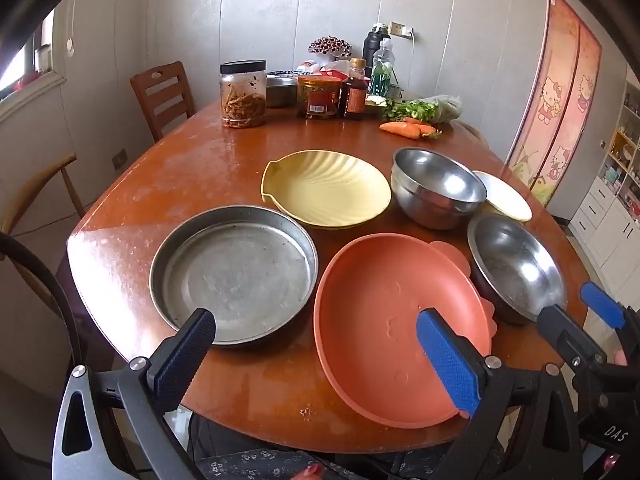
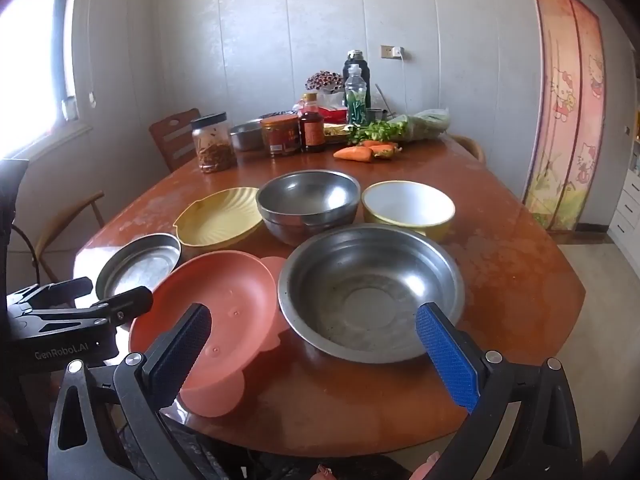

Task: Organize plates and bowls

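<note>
Judging from how the dishes lie, little of the sorting has been done: only one nested pair of deep steel bowls (image 2: 308, 204) is seen, and everything else is spread singly on the brown wooden surface (image 1: 248, 396). The wide steel bowl (image 2: 372, 292) near the front edge is taken as the landmark.

Counted, three steel bowls are shown: the landmark and the nested pair just behind it, though a third bowl hidden inside that stack cannot be ruled out. One yellow bowl with a white inside (image 2: 408, 208) is placed behind the landmark and to its right. Three plates are counted: a salmon-pink plastic plate (image 2: 216, 316) touching the landmark's left rim, a round flat-bottomed steel pan (image 1: 234, 274) further left, and a pale yellow shell-shaped plate (image 1: 324, 188) behind and to the left of the landmark.

The left claw (image 1: 316, 364) is held fully released over the pink plate's near side, nothing between its pads. The right claw (image 2: 316, 354) is likewise spread wide and empty, hovering before the landmark's near rim.

Stacking of the three plates and nesting of the remaining bowls is judged as left to do.
</note>
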Demonstrator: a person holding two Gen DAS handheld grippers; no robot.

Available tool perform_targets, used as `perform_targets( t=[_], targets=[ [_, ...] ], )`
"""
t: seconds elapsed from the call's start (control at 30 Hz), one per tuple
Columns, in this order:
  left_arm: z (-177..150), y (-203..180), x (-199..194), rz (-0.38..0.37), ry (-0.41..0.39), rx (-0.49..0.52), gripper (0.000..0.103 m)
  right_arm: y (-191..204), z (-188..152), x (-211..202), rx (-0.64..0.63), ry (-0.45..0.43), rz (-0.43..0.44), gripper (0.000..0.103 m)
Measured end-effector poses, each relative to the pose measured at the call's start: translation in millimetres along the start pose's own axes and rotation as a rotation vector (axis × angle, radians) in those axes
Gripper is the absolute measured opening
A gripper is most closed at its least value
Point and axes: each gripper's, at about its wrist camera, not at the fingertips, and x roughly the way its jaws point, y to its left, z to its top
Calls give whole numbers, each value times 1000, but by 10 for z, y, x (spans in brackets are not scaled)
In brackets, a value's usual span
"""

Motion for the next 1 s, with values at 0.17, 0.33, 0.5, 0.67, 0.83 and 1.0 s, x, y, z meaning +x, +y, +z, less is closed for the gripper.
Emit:
perform_targets(
  t=[0.17,0.33,0.5,0.67,0.83,1.0],
  targets=[
    [-44,-23,39,2,-1,15,101,8,-48,35,-35,25,-13,102],
    [-16,-70,50,12,7,19,101,-31,-27,53,-18,23,-10,102],
    [-9,-57,58,4,15,9,101,-95,-25,77,0,34,4,102],
    [-5,-47,55,2,16,7,101,-78,-28,77,-6,39,10,102],
    [3,-46,62,3,18,5,101,-73,-36,88,-5,38,10,102],
    [6,-42,62,4,18,6,102,-66,-40,92,-7,35,11,102]
  ],
)
